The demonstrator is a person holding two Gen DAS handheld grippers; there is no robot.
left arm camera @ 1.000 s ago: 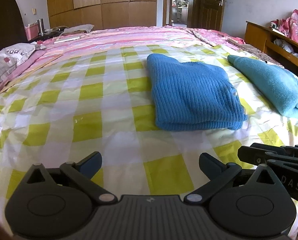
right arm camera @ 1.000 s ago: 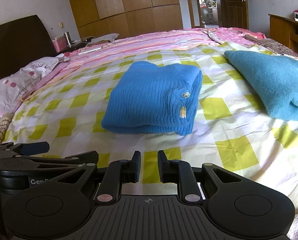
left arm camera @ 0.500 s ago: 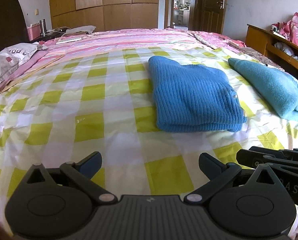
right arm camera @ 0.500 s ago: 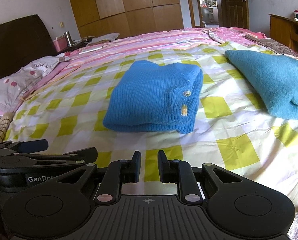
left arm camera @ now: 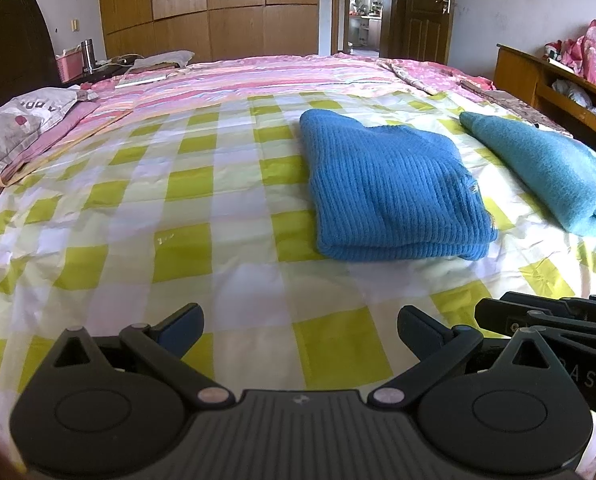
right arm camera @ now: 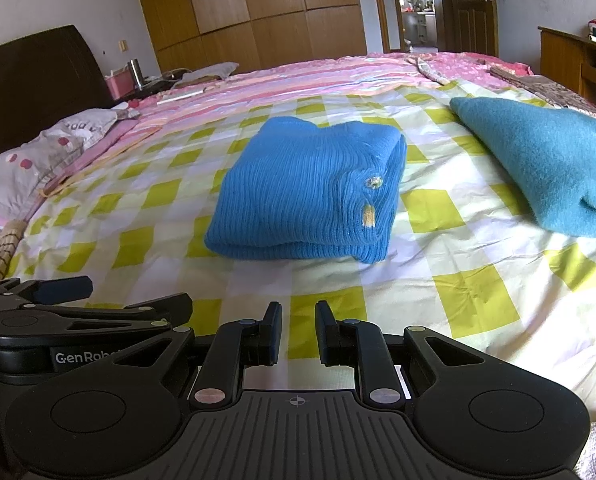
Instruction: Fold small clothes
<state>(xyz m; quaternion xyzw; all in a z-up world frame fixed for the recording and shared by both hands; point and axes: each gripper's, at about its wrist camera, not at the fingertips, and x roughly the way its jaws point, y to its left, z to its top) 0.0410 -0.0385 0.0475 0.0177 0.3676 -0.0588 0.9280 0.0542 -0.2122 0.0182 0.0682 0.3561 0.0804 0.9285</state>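
A wide bed is spread with a yellow-and-white checked sheet point(left arm camera: 233, 216), on which the blue ribbed sweater point(left arm camera: 390, 196) is laid, already folded into a thick rectangle, right of centre in the left wrist view and mid-bed ahead in the right one point(right arm camera: 310, 196). A teal fleece garment point(right arm camera: 546, 164) is seen apart from it, further right, and appears loosely doubled over. Both pieces are judged soft, light and limp, liable to sag and unfold if lifted by a single layer; a hold is best taken at a folded edge or corner, with all layers pinched together. The left gripper point(left arm camera: 300, 326) is held wide apart and empty above the sheet; the right gripper point(right arm camera: 298, 334) is drawn to a narrow gap, nothing between its pads
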